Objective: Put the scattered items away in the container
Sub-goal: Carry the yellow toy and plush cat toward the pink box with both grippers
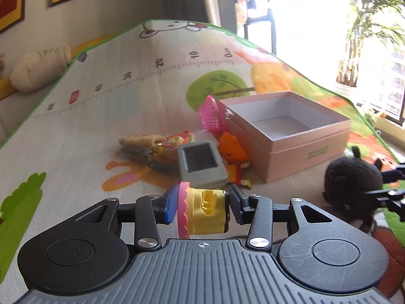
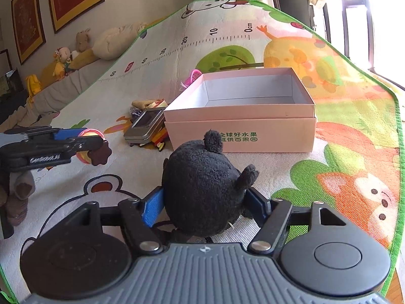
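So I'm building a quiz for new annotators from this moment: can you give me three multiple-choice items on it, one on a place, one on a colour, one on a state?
1. Where does the pink basket lie?
A. inside the box
B. against the box's outer wall
C. on the grey tin

2. What colour is the plush toy between the right gripper's fingers?
A. black
B. white
C. orange

3. What is in the pink box?
A. the tin
B. the plush
C. nothing

Answers:
1 B, it leans on the box's side on the mat.
2 A, its fur is dark all over.
3 C, the bare floor shows in both views.
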